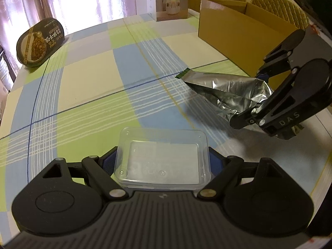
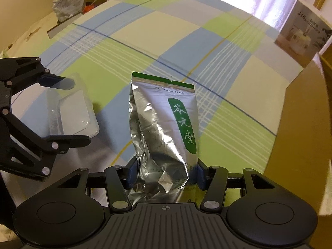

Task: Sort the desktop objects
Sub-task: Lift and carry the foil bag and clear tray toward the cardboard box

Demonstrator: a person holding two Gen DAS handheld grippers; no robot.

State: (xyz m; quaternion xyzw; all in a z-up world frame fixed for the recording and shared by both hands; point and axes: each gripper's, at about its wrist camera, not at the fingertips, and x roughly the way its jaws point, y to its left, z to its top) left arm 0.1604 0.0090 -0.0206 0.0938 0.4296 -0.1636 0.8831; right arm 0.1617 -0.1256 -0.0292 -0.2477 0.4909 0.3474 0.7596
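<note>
Silver foil pouch sits clamped in the right claw, the clear plastic box clamped in the left claw.

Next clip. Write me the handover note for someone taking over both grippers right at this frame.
Left gripper: shut on the clear plastic box, low over the checked tablecloth.
Right gripper: shut on the foil tea bag, near the open cardboard box.
Untouched: oval black tin at the far edge.
Done: both items grasped.
Left: probably place them, then the tin.
</note>
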